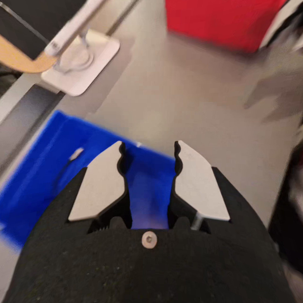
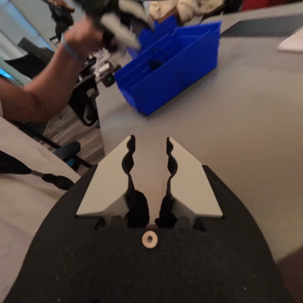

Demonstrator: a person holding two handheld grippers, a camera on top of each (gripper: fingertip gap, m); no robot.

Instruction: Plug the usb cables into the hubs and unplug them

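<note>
Both grippers are seen with their fingers parted and nothing held between them. Left gripper (image 1: 148, 147) is held over a blue bin (image 1: 41, 172), whose floor shows in the gap between the fingers. A small silvery plug (image 1: 76, 153) on a dark cable is glimpsed inside the bin, smeared by blur; no hub can be made out. Right gripper (image 2: 150, 141) is poised above the bare grey table (image 2: 229, 131), well apart from the bin (image 2: 172, 82), where only a dark shape is seen between the dividers. A person's forearm (image 2: 41, 88) is seen at the left, its hand blurred around the other gripper. A red box (image 1: 221, 21), cut off by the frame, and a white stand base (image 1: 85, 65) are seen farther off.
</note>
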